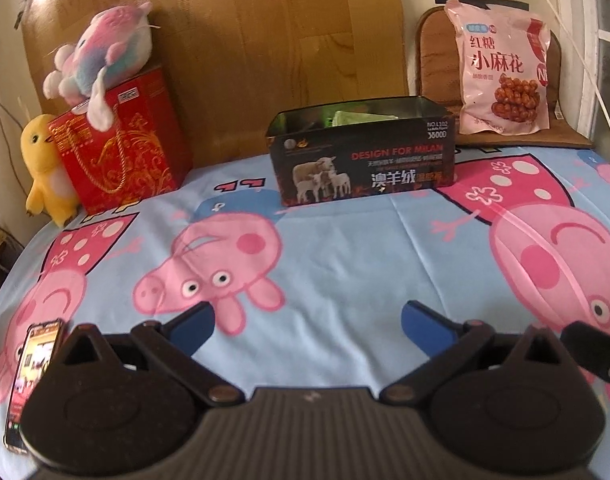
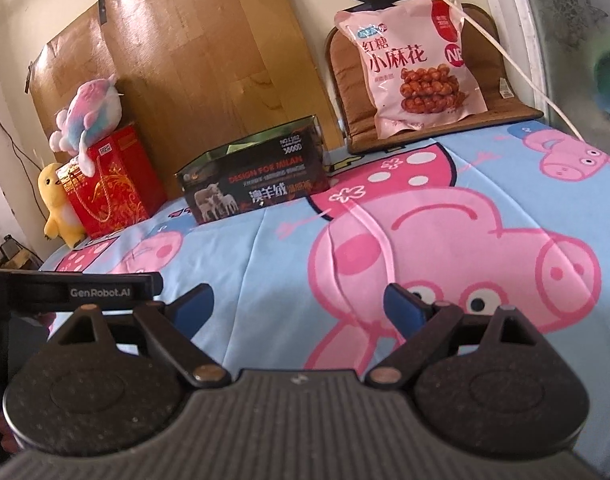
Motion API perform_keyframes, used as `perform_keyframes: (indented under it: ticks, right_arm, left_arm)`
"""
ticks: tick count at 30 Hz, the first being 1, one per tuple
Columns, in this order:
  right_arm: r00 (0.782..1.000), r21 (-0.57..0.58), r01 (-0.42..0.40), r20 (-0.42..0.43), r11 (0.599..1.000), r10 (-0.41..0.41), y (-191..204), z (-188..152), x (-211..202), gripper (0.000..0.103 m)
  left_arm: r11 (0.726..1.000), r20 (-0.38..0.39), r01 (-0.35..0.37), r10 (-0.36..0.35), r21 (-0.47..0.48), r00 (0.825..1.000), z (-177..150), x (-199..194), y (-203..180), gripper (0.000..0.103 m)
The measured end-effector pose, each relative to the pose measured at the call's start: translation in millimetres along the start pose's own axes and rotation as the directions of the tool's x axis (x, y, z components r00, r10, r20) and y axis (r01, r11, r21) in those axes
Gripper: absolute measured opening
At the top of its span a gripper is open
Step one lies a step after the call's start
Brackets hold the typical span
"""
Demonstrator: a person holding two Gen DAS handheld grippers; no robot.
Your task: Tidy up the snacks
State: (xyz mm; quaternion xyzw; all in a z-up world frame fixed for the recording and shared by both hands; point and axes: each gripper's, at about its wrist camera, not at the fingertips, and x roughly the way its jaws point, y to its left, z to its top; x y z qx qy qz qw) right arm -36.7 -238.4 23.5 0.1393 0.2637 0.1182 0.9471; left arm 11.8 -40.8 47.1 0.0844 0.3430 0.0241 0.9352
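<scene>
A black open-topped box (image 1: 361, 156) with a sheep picture stands at the far middle of the cartoon-pig cloth; something green (image 1: 361, 117) shows inside it. It also shows in the right wrist view (image 2: 257, 176). A pink snack bag (image 1: 503, 70) leans upright on a brown cushion at the far right, also in the right wrist view (image 2: 411, 64). My left gripper (image 1: 307, 326) is open and empty above the cloth, well short of the box. My right gripper (image 2: 299, 306) is open and empty, low over the cloth.
A red gift box (image 1: 123, 144) with a pastel plush (image 1: 101, 56) on top and a yellow plush (image 1: 45, 168) stand at the far left. A phone (image 1: 31, 372) lies at the near left. A brown cushion (image 1: 437, 52), a wooden board (image 1: 265, 40) and a white cable (image 2: 505, 52) are behind.
</scene>
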Motion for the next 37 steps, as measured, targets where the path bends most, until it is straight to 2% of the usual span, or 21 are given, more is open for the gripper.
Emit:
perform_keyframes:
  ticks: [15,31,37]
  right_arm:
    - [1.000,0.012,0.001,0.010,1.000,-0.001,-17,12,13,0.094]
    - [1.000,0.025,-0.004,0.018,1.000,0.004,-23,15,16,0.094]
    - [1.000,0.019,-0.004,0.022,1.000,0.003,-24,14,16,0.094]
  left_arm:
    - [1.000,-0.039,0.007,-0.006,0.018,0.999,19,18,-20,0.103]
    - [1.000,-0.059,0.007,-0.005,0.026,0.998,21,25,-26,0.103]
    - [0.999,-0.052,0.027,-0.026,0.031,0.998,20,24,-27,0.103]
